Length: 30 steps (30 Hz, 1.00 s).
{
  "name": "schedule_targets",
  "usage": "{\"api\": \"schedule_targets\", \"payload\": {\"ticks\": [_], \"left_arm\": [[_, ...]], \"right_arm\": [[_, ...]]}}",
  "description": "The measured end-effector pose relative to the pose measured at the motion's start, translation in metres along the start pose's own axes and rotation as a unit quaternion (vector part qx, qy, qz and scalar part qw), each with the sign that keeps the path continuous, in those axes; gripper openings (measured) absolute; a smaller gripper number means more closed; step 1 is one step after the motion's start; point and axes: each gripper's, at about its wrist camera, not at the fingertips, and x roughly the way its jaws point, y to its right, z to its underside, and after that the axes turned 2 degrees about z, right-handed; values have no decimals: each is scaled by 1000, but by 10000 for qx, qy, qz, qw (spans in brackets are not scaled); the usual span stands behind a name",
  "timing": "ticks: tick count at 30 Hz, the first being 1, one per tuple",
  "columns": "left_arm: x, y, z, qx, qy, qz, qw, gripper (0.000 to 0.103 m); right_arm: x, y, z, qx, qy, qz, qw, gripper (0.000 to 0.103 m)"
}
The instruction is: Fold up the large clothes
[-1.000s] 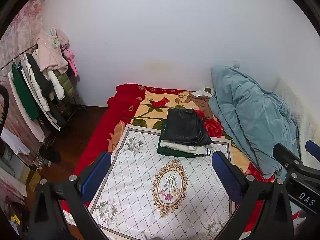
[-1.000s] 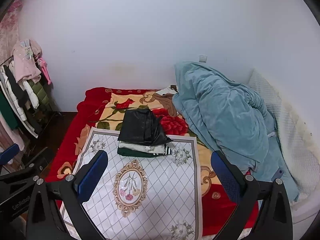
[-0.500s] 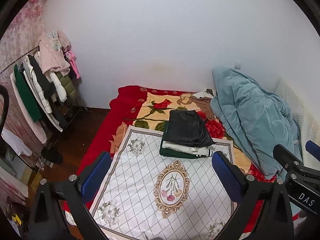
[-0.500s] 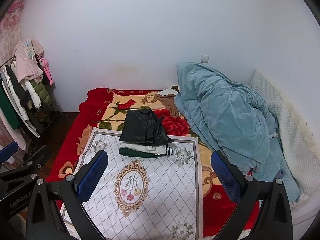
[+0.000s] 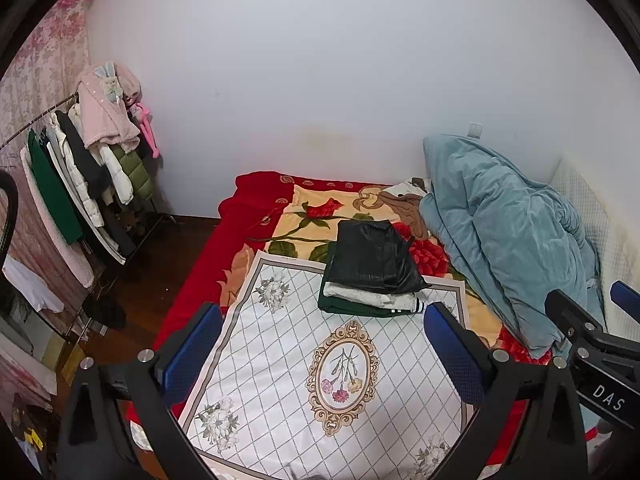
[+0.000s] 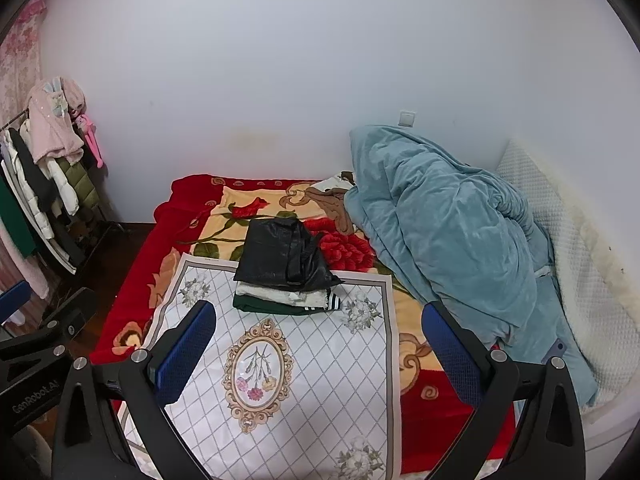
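A stack of folded clothes [image 5: 370,270] lies on the far edge of a white diamond-patterned cloth [image 5: 280,360] on the bed: a black shiny garment on top, a pale one under it, a dark green one with white stripes at the bottom. The stack [image 6: 286,268] and the cloth [image 6: 304,400] also show in the right wrist view. My left gripper [image 5: 322,348] is open and empty, held above the near part of the cloth. My right gripper [image 6: 320,344] is open and empty beside it, well short of the stack.
A red floral blanket [image 5: 312,216] covers the bed. A bunched teal duvet [image 6: 448,224] lies on the right, a white quilted pad [image 6: 568,248] against the right wall. A brown garment [image 5: 404,204] lies by the duvet. A rack of hanging clothes [image 5: 80,172] stands at left over dark floor.
Both views have drifted slightly, so the bed and stack sit a little further right and lower. Both grippers stay open and empty; the clothes have not moved.
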Motion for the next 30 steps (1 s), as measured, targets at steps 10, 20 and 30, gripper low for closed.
{"api": "schedule_targets", "payload": {"ticks": [10,20,30], "left_arm": [[-1,0,1,-8,14,-3,10000,103],[-3,1,2,-28,9,-9,10000,103],[-3,3,2,-19,15,-20,10000,103]], "right_arm": [[-2,2,4,-3,-9,13,10000,103],[-3,2,6,-31,-6,50,10000,103],[-7,5,10,-11,-3,64,10000,103]]}}
